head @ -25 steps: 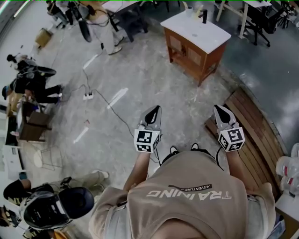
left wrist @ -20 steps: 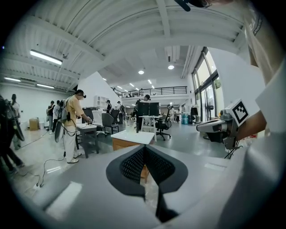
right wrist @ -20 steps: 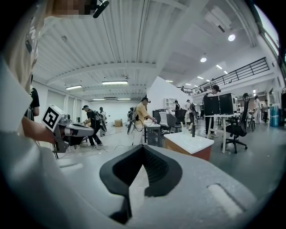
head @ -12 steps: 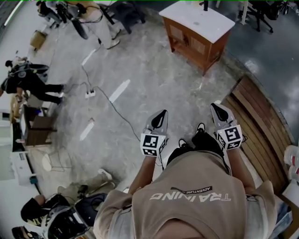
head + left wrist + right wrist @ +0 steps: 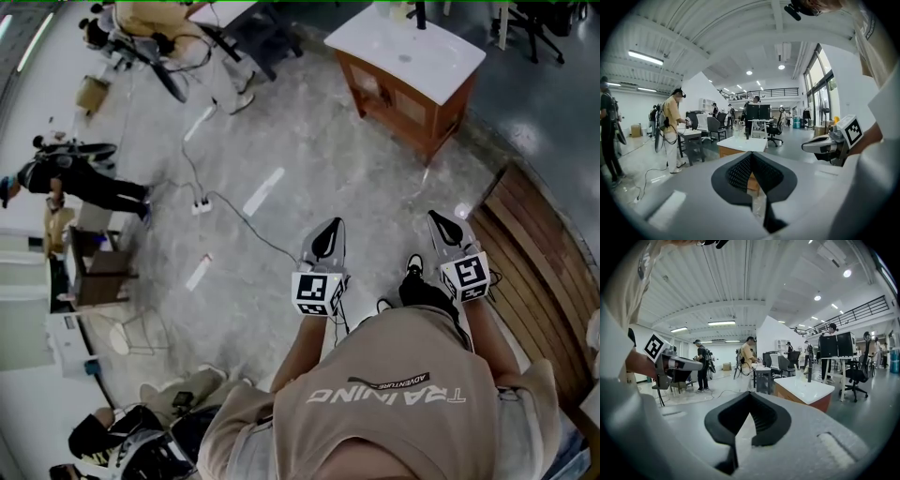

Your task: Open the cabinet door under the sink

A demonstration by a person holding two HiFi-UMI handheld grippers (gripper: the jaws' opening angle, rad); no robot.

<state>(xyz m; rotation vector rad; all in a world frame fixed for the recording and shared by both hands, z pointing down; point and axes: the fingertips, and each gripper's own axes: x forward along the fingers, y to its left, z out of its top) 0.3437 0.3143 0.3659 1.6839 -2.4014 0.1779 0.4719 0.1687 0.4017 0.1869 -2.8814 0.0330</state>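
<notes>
The sink cabinet (image 5: 401, 101) stands well ahead at the top right of the head view. It is brown wood with a white top (image 5: 405, 49) and a dark faucet, and its doors look closed. My left gripper (image 5: 327, 236) and right gripper (image 5: 442, 226) are held out side by side over the bare floor, far short of the cabinet. Both are shut with nothing between the jaws. In the left gripper view the cabinet (image 5: 740, 146) shows just past the closed tips (image 5: 751, 156). In the right gripper view the cabinet (image 5: 806, 392) sits right of the tips (image 5: 749, 396).
A raised wooden plank platform (image 5: 542, 251) runs along the right. A cable (image 5: 239, 218) and power strip (image 5: 200, 206) lie on the concrete floor to the left. People stand at the far left and top left, one crouches at the bottom left (image 5: 141, 433). Desks and office chairs stand behind the cabinet.
The person holding the grippers has stepped forward over the floor and the view has shifted. Both grippers sit lower in the head view and stay shut.
</notes>
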